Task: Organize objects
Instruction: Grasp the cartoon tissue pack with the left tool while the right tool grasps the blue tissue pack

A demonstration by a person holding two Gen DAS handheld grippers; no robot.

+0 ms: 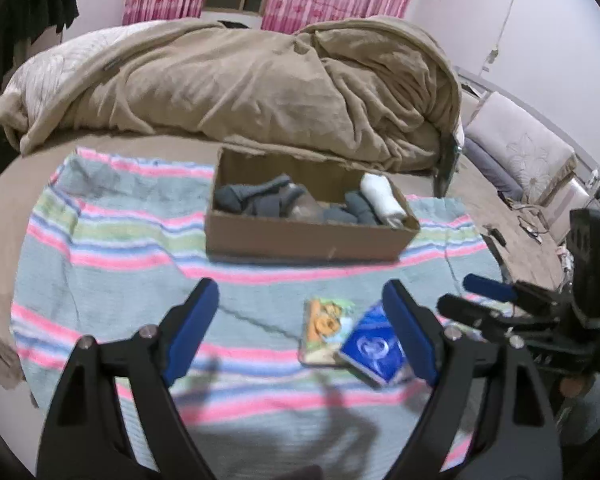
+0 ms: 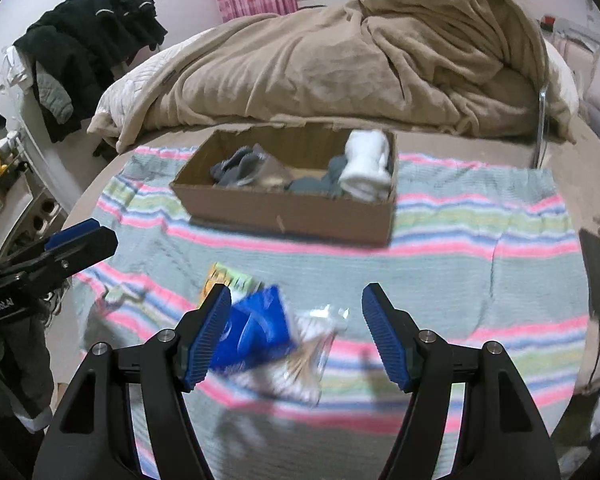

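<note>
A cardboard box [image 1: 300, 236] [image 2: 292, 212] stands on a striped towel [image 1: 120, 240] [image 2: 480, 240] and holds grey socks [image 1: 256, 198] [image 2: 240, 170] and a white rolled sock [image 1: 382, 198] [image 2: 366, 170]. In front of it lie an orange-green card pack [image 1: 324, 328] [image 2: 228, 276], a blue packet [image 1: 374, 346] [image 2: 256, 328] and a clear bag of cotton swabs [image 2: 304, 356]. My left gripper [image 1: 300, 328] is open above the towel, its right finger over the blue packet. My right gripper [image 2: 296, 336] is open above the blue packet and the swab bag.
A crumpled beige blanket [image 1: 260, 84] [image 2: 360, 52] lies behind the box. Dark clothes [image 2: 88, 44] hang at the left. Cushions [image 1: 520, 148] and cables [image 1: 528, 224] lie at the right. A dark flat device [image 2: 596, 272] rests at the towel's right edge.
</note>
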